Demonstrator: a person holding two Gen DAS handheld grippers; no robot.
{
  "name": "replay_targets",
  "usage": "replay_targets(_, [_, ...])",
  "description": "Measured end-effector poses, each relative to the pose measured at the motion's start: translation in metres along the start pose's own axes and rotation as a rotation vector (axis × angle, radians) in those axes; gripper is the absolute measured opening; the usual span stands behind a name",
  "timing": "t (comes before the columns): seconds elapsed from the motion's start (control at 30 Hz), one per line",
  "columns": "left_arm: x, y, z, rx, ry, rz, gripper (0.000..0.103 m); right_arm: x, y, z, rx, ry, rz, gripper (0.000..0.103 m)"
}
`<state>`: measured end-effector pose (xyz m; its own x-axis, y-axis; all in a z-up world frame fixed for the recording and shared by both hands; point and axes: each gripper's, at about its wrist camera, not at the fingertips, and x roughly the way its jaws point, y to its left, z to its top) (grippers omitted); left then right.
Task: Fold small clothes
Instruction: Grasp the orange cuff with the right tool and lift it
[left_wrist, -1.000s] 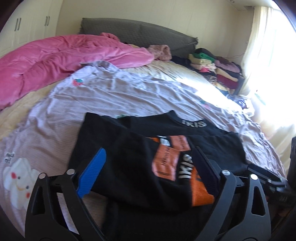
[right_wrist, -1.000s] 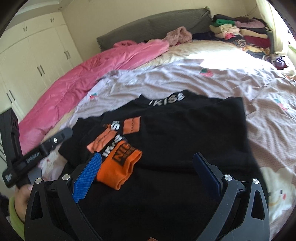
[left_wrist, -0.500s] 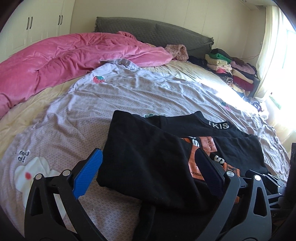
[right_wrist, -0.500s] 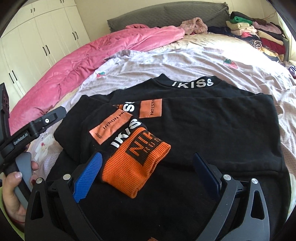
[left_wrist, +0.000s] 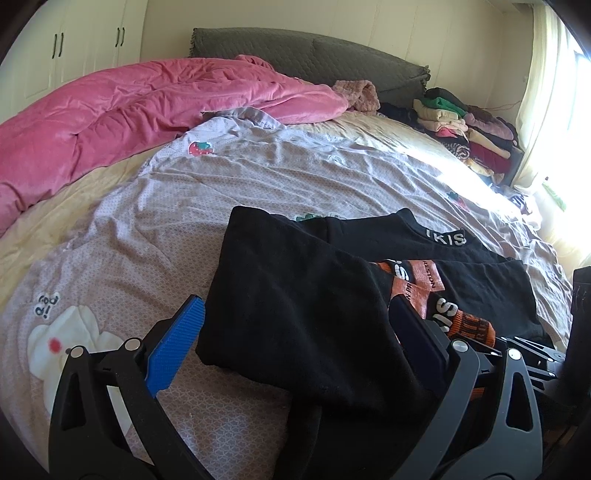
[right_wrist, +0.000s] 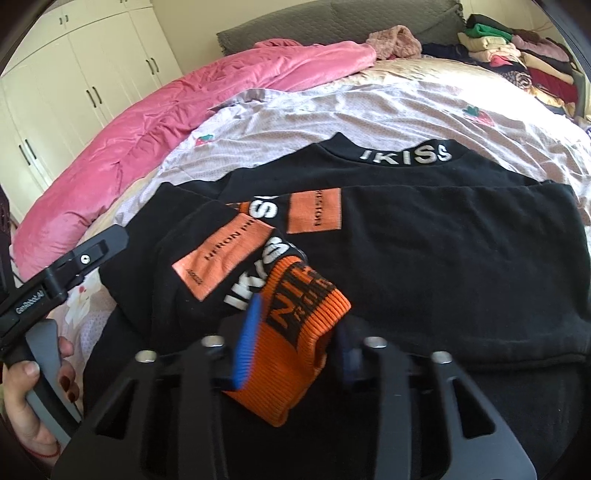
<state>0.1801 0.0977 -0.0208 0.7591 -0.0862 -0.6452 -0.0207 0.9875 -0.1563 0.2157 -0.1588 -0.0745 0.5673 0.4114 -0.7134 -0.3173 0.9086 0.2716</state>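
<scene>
The right gripper has just been closing, and its pads now pinch the orange cuff, printed "NIR". The left gripper stands wide open, holding nothing, over a folded part of the black sweater. The sweater lies near the bed's near edge; its collar reads "IKISS" and its orange patches read "HERON PRESTON".

I log a black knit sweater with white "IKISS" lettering at the collar, orange rectangular patches, and an orange ribbed cuff printed in black. Beneath it I note a pale lilac bedsheet with a fine lattice print, red strawberries and a white cartoon figure. A plain pink quilt; a dark grey quilted headboard; cream wardrobe doors.
</scene>
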Motion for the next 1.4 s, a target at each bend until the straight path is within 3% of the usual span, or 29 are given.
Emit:
replay_targets(0.07, [0.0, 0.001, 0.0, -0.005, 0.0, -0.001, 0.094, -0.001, 0.005, 0.001, -0.025, -0.007, 0.008, 0.009])
replay_targets(0.37, [-0.005, 0.018, 0.004, -0.058, -0.026, -0.003, 0.093, -0.035, 0.009, 0.026, -0.063, -0.112, 0.021, 0.007])
replay_targets(0.63, [-0.007, 0.022, 0.005, -0.074, -0.036, -0.023, 0.093, -0.078, -0.021, 0.054, -0.094, -0.22, -0.108, 0.007])
replay_targets(0.87, [-0.006, 0.014, 0.004, -0.041, -0.032, -0.054, 0.093, -0.089, -0.06, 0.054, -0.07, -0.218, -0.209, 0.006])
replay_targets(1.17, [-0.002, 0.001, 0.0, 0.0, -0.019, -0.107, 0.093, -0.089, -0.089, 0.048, -0.018, -0.201, -0.252, 0.006])
replay_targets(1.4, [0.001, -0.01, -0.002, 0.025, 0.009, -0.135, 0.072, -0.085, -0.095, 0.046, 0.003, -0.192, -0.245, 0.006])
